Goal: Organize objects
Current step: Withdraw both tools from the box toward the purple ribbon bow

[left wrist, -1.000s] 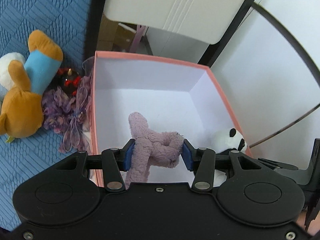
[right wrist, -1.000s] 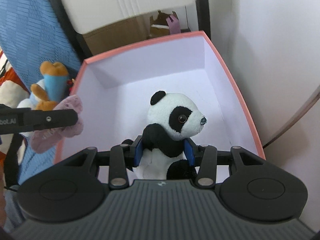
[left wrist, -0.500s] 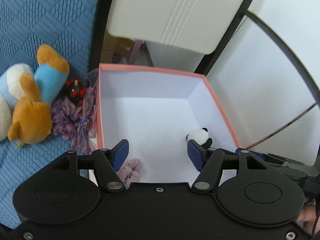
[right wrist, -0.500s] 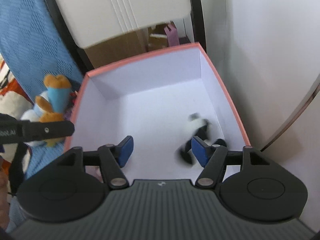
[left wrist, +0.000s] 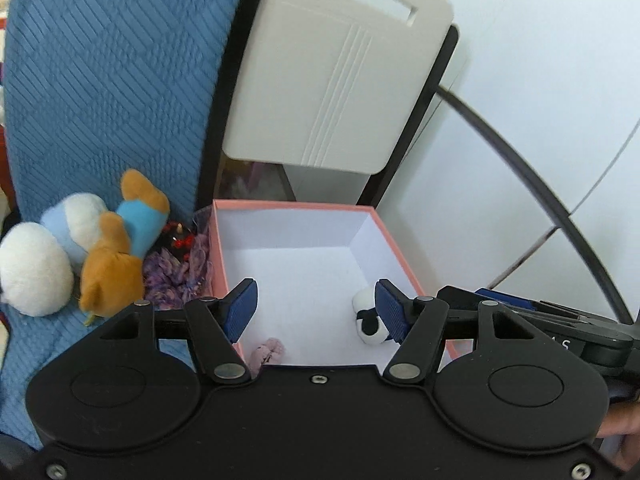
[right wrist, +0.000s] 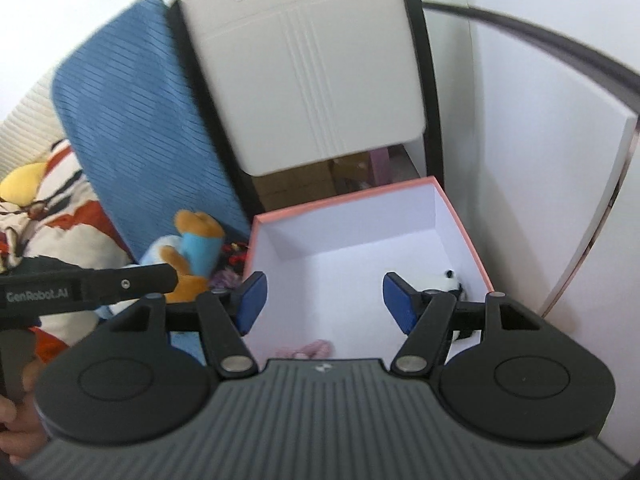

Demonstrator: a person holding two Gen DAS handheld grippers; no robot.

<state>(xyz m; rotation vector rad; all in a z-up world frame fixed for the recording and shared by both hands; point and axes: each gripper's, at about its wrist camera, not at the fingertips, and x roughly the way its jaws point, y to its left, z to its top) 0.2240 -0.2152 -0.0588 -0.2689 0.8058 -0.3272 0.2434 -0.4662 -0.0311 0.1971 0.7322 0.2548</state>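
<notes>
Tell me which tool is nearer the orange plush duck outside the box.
Left. The left tool hangs over the box's left side, next to the orange plush duck. The right tool is open above the box's right half, farther away.

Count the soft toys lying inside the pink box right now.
2: the black-and-white plush panda by the pink cardboard box's right wall, the pink plush toy at its near edge. Gripper bodies may hide others.
</notes>
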